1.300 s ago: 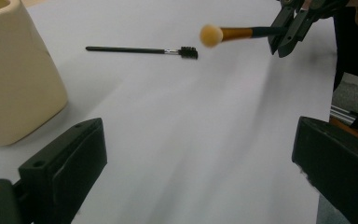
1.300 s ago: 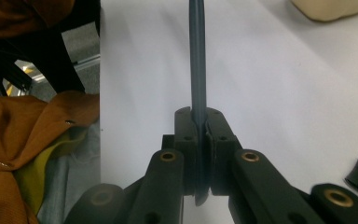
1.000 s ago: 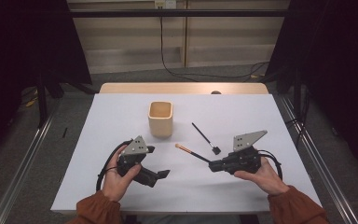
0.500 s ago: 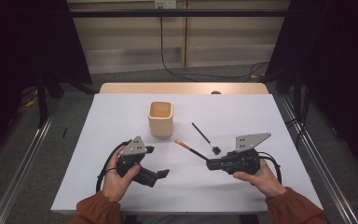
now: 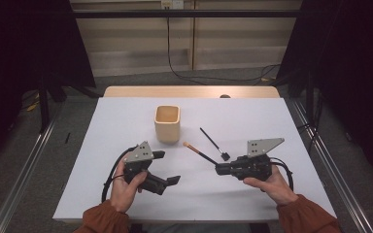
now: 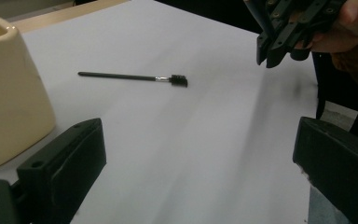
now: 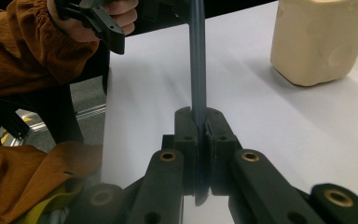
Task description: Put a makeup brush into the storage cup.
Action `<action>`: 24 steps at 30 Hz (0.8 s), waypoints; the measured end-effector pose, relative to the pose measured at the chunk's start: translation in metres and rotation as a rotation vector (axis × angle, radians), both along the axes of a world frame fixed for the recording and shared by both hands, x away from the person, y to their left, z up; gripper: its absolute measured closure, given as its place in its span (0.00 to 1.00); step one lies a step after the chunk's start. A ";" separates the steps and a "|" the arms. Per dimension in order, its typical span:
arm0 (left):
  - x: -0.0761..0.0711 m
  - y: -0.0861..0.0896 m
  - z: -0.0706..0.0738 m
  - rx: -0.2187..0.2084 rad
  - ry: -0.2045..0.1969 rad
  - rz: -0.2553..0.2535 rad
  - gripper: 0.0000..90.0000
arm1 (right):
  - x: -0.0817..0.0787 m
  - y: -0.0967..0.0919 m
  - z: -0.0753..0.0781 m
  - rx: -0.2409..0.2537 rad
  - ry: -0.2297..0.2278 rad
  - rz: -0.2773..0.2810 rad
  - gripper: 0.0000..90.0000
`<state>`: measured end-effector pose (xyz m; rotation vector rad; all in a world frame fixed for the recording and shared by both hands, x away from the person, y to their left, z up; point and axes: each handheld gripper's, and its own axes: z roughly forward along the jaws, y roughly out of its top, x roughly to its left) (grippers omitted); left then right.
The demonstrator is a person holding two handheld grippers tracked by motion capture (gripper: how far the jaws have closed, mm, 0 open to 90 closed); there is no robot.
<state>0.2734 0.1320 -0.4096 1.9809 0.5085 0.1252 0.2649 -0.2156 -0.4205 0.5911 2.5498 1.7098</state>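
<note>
My right gripper is shut on the dark handle of a makeup brush. The brush's tan bristle tip points toward a cream square cup. A second, thin black brush lies flat on the white table right of the cup. My left gripper rests low at the front left, open, with nothing between its jaws. The right gripper hangs at the top right of the left gripper view.
The white table top has bare room around the cup and along the back. Metal rails run along both sides on the floor. The left hand and its gripper appear at the top left of the right gripper view.
My right gripper has shifted slightly with the brush, whose tan tip now sits a little farther back, nearer the cup. The left gripper has not moved.
</note>
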 end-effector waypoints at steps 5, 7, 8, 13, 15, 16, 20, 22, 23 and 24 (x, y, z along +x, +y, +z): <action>0.002 -0.003 0.001 -0.016 -0.029 0.013 0.03 | 0.000 0.001 0.000 0.008 -0.004 0.005 0.95; 0.003 -0.007 0.001 -0.029 -0.034 0.028 0.03 | 0.001 0.001 -0.001 0.006 -0.006 0.008 0.95; 0.003 -0.009 0.001 -0.040 -0.030 0.021 0.03 | 0.001 0.002 -0.001 0.007 -0.006 0.007 0.95; 0.003 -0.024 0.003 -0.074 -0.028 -0.011 0.03 | 0.001 0.003 -0.001 0.014 -0.011 0.011 0.95; 0.004 -0.030 0.005 -0.075 -0.037 -0.013 0.03 | 0.001 0.003 -0.001 0.016 -0.011 0.011 0.95; 0.004 -0.033 0.006 -0.080 -0.042 -0.007 0.03 | 0.001 0.003 -0.001 0.019 -0.012 0.009 0.95; 0.003 -0.043 0.008 -0.108 -0.045 -0.020 0.04 | 0.001 0.003 -0.001 0.023 -0.016 0.007 0.95; 0.003 -0.046 0.008 -0.115 -0.042 -0.033 0.04 | 0.001 0.003 -0.001 0.024 -0.017 0.003 0.95; 0.003 -0.047 0.008 -0.120 -0.039 -0.030 0.04 | 0.001 0.002 -0.001 0.024 -0.018 0.002 0.95; 0.003 -0.048 0.008 -0.123 -0.044 -0.024 0.04 | 0.001 0.002 -0.001 0.025 -0.018 -0.002 0.95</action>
